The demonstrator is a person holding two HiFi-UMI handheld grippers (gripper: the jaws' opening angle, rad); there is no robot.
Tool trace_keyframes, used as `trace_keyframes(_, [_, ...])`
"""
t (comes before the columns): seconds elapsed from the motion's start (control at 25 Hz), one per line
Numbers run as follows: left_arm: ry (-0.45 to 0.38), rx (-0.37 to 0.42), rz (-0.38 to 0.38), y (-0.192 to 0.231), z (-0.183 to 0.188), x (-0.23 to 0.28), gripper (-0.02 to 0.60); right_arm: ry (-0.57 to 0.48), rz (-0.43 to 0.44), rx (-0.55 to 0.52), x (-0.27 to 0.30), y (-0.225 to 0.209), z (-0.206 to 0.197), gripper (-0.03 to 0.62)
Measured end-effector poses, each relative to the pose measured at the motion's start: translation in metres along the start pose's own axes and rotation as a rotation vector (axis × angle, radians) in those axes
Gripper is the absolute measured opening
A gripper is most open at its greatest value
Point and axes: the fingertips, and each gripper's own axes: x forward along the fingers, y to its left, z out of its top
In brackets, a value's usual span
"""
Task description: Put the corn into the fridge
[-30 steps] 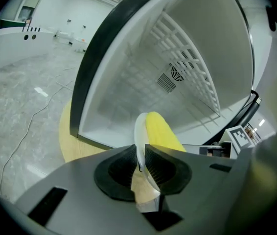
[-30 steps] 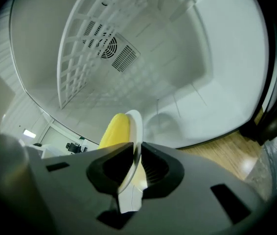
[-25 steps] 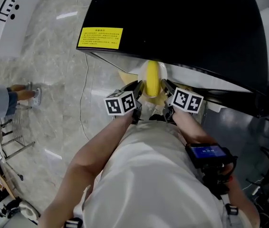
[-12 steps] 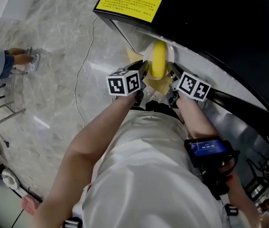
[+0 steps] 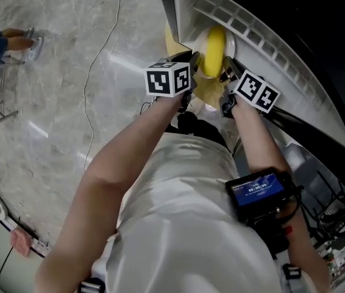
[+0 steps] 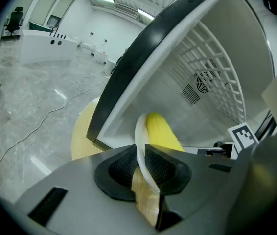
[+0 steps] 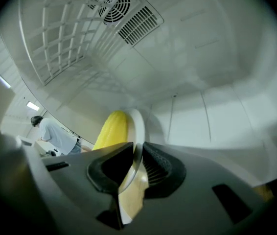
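Observation:
A yellow corn cob (image 5: 214, 50) lies on a white plate (image 5: 198, 41), which both grippers hold by opposite rims. My left gripper (image 5: 191, 66) is shut on the plate's left rim (image 6: 139, 131), with the corn (image 6: 162, 130) just beyond its jaws. My right gripper (image 5: 228, 73) is shut on the right rim (image 7: 137, 124), the corn (image 7: 110, 129) to its left. The plate sits at the mouth of the open fridge (image 5: 255, 32), whose white inside (image 7: 187, 82) fills the right gripper view. A wood-coloured underside shows below the rim between both pairs of jaws.
A wire shelf (image 7: 65, 38) and a round fan vent (image 7: 116, 4) are on the fridge's inner wall. The fridge's black edge (image 6: 128, 72) runs beside the plate. A round wooden top (image 6: 82, 131) stands low at the left. A cable (image 5: 99, 72) crosses the marble floor; a person's feet (image 5: 14, 41) stand far left.
Both grippers have carried the plate and corn forward and down, from under the black fridge edge into the white opening. The grip on the rims is unchanged.

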Motion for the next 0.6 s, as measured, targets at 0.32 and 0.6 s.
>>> trace_keyframes(0.32, [0.013, 0.049, 0.014, -0.006, 0.005, 0.018, 0.057, -0.034, -0.04, 0.001, -0.002, -0.012, 0.01, 0.046])
trace_keyframes(0.6, [0.046, 0.083, 0.006, -0.016, 0.002, 0.035, 0.057, -0.069, -0.078, 0.01, -0.008, -0.029, 0.013, 0.046])
